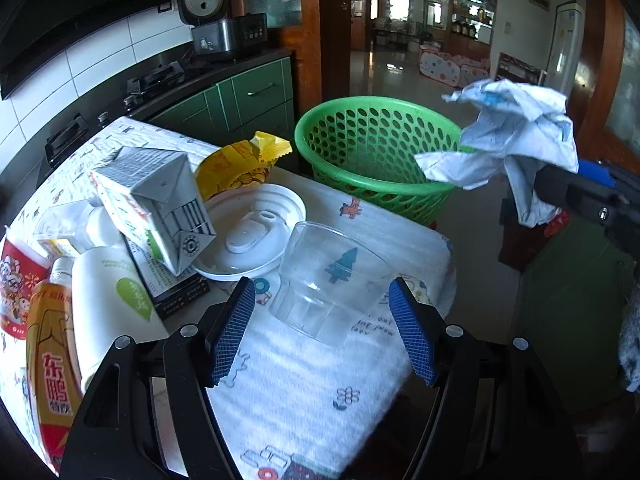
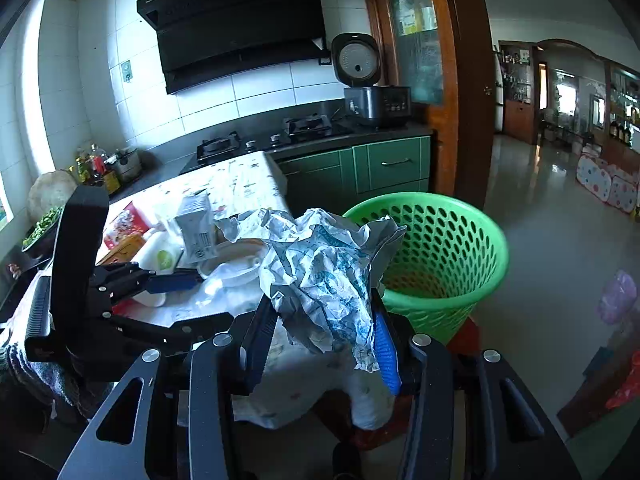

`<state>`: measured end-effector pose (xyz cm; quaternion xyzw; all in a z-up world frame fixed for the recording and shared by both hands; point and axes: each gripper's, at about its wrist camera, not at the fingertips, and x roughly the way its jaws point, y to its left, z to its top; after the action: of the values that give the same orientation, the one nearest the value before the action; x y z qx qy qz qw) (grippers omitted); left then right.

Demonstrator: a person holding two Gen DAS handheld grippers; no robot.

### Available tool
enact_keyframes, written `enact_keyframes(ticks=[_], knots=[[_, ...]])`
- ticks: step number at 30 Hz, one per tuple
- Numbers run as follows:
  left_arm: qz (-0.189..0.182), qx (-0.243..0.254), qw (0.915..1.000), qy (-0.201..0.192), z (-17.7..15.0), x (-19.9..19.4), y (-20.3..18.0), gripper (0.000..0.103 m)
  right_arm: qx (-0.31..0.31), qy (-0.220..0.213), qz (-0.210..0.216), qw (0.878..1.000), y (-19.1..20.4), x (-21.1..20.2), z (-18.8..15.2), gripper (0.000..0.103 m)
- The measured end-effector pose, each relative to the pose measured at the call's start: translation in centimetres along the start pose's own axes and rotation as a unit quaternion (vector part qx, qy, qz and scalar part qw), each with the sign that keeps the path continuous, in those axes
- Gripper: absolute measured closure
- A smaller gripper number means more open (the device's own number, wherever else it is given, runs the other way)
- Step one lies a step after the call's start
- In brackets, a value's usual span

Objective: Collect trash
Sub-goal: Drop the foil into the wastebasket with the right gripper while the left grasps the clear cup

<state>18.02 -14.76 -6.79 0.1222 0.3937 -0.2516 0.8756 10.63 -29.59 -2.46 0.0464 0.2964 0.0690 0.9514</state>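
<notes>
On the orange bottle [image 1: 50, 380], Chinese characters "东鹏" show in red.

Rice cooker [image 2: 366, 80], lid up, at 12 o'clock; range hood [image 2: 240, 28] at 11; gas hob [image 2: 272, 140] beneath; green cabinets [image 2: 384, 168].

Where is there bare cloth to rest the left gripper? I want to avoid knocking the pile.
Free: the cloth nearest the camera, between the clear cup and the table's near edge. Crowded: the left side, with the milk carton, white bottle and round lid packed together.
</notes>
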Motion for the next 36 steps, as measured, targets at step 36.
enact_keyframes(ticks=[36], knots=[[-0.020, -0.020, 0.9978, -0.059, 5.5, -2.6, 1.2, 0.045, 0.025, 0.060, -0.074, 0.995, -8.0, 15.0, 3.8, 0.045]])
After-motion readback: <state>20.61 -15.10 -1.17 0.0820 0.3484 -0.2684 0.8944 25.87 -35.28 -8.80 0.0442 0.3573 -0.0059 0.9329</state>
